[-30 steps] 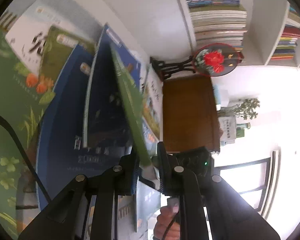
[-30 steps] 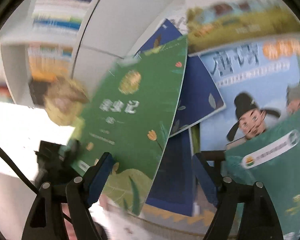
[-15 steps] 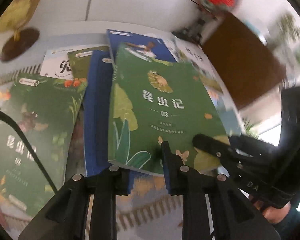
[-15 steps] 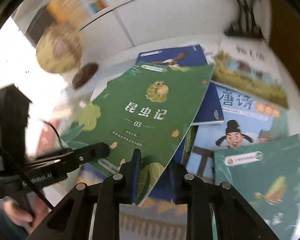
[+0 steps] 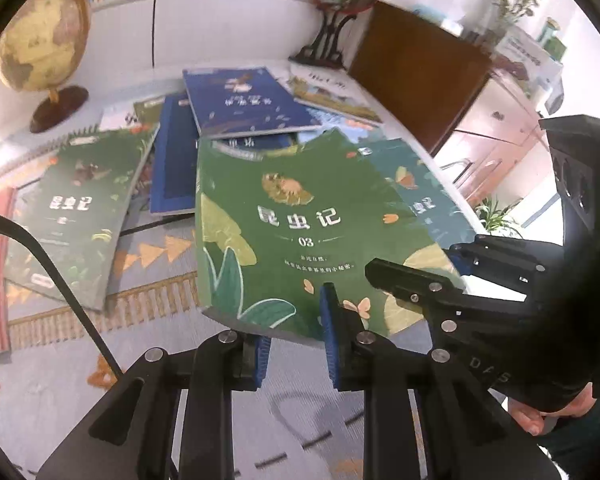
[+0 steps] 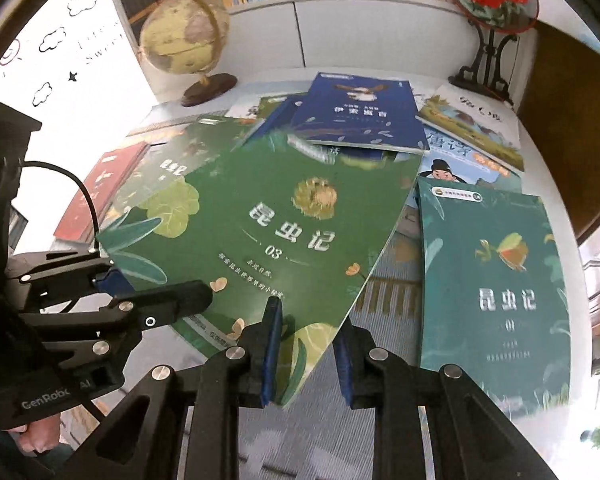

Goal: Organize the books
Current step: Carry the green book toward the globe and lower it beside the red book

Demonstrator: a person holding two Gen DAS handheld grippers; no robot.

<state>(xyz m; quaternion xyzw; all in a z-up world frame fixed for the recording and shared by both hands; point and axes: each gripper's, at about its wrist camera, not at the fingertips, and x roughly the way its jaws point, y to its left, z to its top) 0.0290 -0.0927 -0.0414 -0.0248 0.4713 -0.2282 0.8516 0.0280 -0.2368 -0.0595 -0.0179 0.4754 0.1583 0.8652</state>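
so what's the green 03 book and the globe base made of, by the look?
Green 03 book: thin paperback, soft semi-gloss card cover; it bows and shows faint sheen. Globe base: dark brown with a gloss highlight, likely varnished wood, possibly plastic.

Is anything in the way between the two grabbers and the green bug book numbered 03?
No. The left gripper and the right gripper each already pinch the near edge of the green book 03, holding it above the other books.
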